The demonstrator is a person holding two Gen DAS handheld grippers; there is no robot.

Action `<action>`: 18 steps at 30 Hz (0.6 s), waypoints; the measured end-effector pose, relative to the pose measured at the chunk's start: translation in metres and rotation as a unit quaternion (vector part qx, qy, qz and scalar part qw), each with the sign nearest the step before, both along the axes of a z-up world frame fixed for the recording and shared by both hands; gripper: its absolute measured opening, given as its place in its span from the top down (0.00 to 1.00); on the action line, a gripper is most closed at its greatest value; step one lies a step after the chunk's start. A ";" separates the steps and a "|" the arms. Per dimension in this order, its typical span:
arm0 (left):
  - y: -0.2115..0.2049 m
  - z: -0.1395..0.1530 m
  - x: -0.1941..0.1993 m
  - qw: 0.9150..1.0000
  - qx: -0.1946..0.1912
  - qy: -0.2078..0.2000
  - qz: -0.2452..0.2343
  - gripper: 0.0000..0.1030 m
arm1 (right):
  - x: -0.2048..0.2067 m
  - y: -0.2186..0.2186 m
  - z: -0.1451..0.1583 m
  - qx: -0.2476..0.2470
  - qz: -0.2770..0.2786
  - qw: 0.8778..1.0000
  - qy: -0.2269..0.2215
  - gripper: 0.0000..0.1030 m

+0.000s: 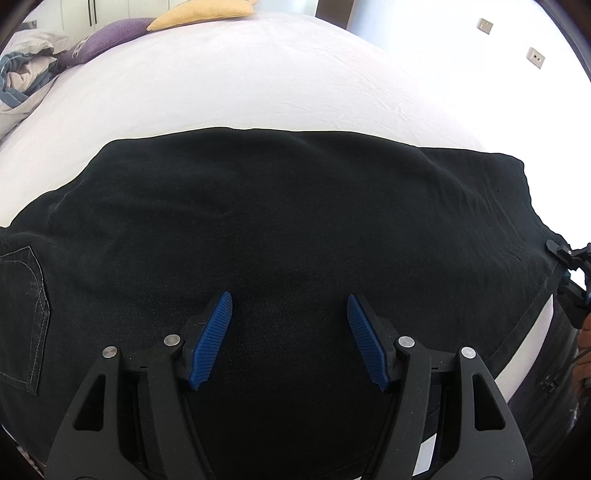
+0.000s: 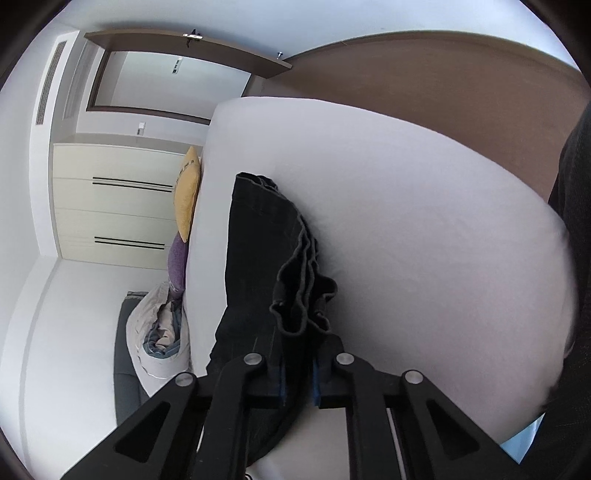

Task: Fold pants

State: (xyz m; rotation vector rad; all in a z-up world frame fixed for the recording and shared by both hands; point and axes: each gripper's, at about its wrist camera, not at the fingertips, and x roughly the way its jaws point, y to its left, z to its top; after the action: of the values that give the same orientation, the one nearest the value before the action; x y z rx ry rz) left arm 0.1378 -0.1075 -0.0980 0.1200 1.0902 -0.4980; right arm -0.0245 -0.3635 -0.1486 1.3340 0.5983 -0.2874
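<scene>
Black pants [image 1: 266, 221] lie spread flat across a white bed [image 1: 258, 81], a stitched back pocket [image 1: 22, 317] at the left. My left gripper [image 1: 290, 314] hovers over the middle of the pants, its blue pads [image 1: 210, 343] wide apart and empty. My right gripper [image 2: 297, 384] is shut on the bunched hem end of the pants [image 2: 258, 251], which rise from its jaws in folded layers. The right gripper also shows at the right edge of the left wrist view [image 1: 569, 266], at the end of the pants.
A yellow pillow [image 1: 203, 11], a purple pillow [image 1: 107, 37] and a rumpled grey-blue duvet [image 1: 22, 77] sit at the bed's far left. White drawers [image 2: 118, 206] stand beyond the bed. A brown headboard wall [image 2: 443, 81] runs behind it.
</scene>
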 end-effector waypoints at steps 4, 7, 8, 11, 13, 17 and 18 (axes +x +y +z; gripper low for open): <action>0.005 -0.001 0.002 1.000 -0.008 0.003 0.002 0.38 | 0.011 0.008 0.020 -0.058 0.015 0.998 0.020 0.91; 0.009 -0.001 0.003 1.000 -0.022 0.006 0.006 0.39 | 0.024 0.018 0.040 -0.120 0.034 0.991 0.040 0.92; 0.011 -0.001 0.004 1.000 -0.026 0.007 0.007 0.39 | 0.030 0.023 0.048 -0.145 0.043 0.987 0.046 0.92; 0.019 -0.001 0.006 0.999 -0.049 0.011 0.015 0.39 | 0.050 0.053 0.072 -0.225 0.082 0.969 0.059 0.92; 0.027 -0.001 0.008 0.997 -0.074 0.016 0.025 0.39 | 0.078 0.095 0.094 -0.323 0.142 0.934 0.057 0.92; 0.058 0.004 0.016 0.984 -0.163 0.041 0.066 0.38 | 0.141 0.231 0.097 -0.474 0.344 0.810 0.042 0.92; 0.070 0.005 0.018 0.977 -0.187 0.048 0.086 0.38 | 0.153 0.268 0.079 -0.489 0.401 0.773 0.046 0.92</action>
State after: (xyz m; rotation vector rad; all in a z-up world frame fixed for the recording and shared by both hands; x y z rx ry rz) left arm 0.1560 -0.0374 -0.0932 -0.3294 1.0730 -0.5474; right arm 0.1286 -0.0956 -0.0694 -0.0116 0.8753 0.0685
